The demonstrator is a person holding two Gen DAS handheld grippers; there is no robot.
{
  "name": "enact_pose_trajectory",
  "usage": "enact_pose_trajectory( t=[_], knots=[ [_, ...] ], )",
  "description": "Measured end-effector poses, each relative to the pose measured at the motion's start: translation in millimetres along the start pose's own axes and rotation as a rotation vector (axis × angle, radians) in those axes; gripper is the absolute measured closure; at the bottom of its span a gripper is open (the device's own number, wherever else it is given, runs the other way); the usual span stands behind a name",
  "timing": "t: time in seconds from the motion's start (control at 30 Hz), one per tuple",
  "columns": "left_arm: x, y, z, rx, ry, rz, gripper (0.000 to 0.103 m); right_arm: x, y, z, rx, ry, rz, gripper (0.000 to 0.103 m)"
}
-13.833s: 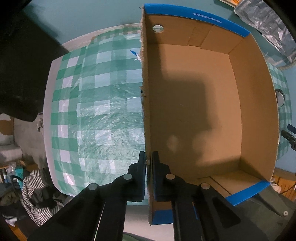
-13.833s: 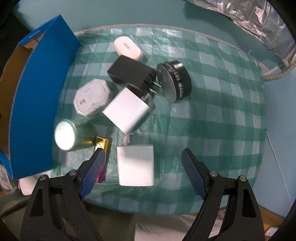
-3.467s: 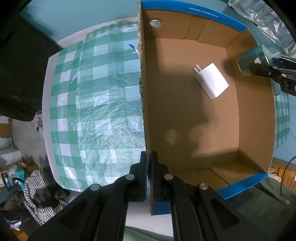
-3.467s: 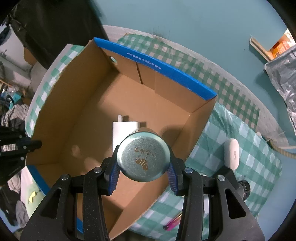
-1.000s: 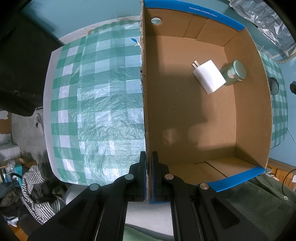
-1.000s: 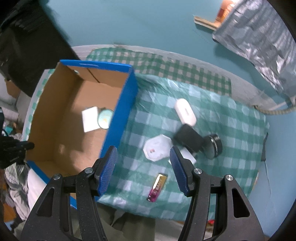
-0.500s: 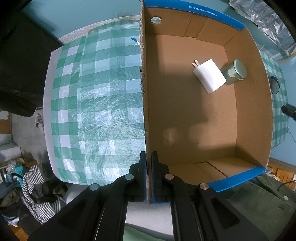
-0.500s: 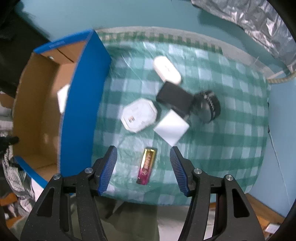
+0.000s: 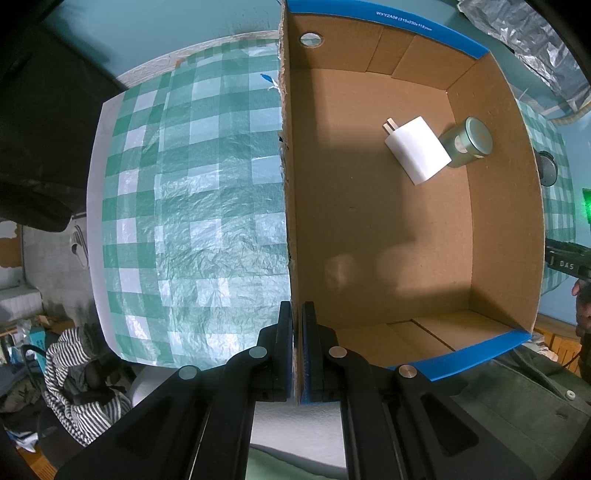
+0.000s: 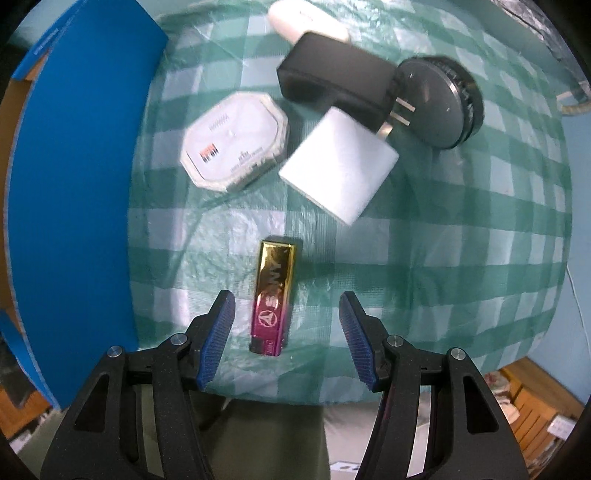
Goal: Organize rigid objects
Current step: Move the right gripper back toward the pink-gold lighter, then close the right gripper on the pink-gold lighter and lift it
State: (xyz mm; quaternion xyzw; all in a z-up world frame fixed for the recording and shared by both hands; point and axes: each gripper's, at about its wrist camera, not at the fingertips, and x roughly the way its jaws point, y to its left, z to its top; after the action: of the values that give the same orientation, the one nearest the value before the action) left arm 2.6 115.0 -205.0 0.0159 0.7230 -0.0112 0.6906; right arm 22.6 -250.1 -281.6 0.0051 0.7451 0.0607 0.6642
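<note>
My left gripper [image 9: 297, 325] is shut on the left wall of the cardboard box [image 9: 291, 206]. Inside the box lie a white charger [image 9: 417, 149] and a green tin [image 9: 467, 142]. My right gripper [image 10: 286, 332] is open and empty, low over a gold-and-pink lighter [image 10: 275, 297] that lies between its fingers on the checked cloth. Beyond it lie a white octagonal box [image 10: 234, 142], a white charger [image 10: 340, 171], a black charger [image 10: 336, 81], a round dark disc [image 10: 441, 101] and a white oval case [image 10: 306, 20].
The box's blue outer wall [image 10: 74, 192] stands just left of my right gripper. The green checked cloth [image 9: 184, 206] covers the table; its front edge [image 10: 332, 395] is right under my right gripper. Striped clothing [image 9: 74, 376] lies off the table's left corner.
My right gripper has left the green tin in the box, swung back over the table and come down close around the lighter. My left gripper has kept its hold on the box wall.
</note>
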Motion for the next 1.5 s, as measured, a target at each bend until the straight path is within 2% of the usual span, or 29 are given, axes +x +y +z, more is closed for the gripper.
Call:
enact_pose_trajectory(
  t=[0.37,0.47,0.63,0.73,0.8,0.9,1.17,1.5],
  knots=[
    [0.9,0.8,-0.8,0.001,0.003,-0.001,0.099,17.2,5.0,4.9,-0.001,0.013,-0.006,0.044],
    [1.0,0.7,-1.1,0.002,0.004,-0.001,0.099,21.3,9.3,6.6,0.003,0.027,-0.007,0.052],
    [1.6,0.4,-1.2,0.004,0.004,0.000,0.099,25.6,17.4,9.8,0.000,0.023,-0.028,0.055],
    [2.2,0.5,-1.3,0.003,0.004,0.000,0.099,29.3,18.9,10.1,0.003,0.022,-0.041,0.064],
    [1.7,0.6,-0.8,0.002,0.004,-0.001,0.099,30.9,14.0,10.2,0.013,0.015,-0.043,0.080],
    [1.6,0.6,-0.8,0.004,0.005,0.000,0.099,30.4,6.7,10.1,0.030,0.016,-0.008,0.080],
    [2.0,1.0,-1.1,0.004,0.005,0.001,0.099,23.6,9.3,9.7,-0.001,0.004,0.005,0.080],
    [2.0,0.9,-1.0,0.007,0.005,0.003,0.099,-16.2,20.3,12.2,-0.072,-0.044,-0.001,0.081]
  ],
)
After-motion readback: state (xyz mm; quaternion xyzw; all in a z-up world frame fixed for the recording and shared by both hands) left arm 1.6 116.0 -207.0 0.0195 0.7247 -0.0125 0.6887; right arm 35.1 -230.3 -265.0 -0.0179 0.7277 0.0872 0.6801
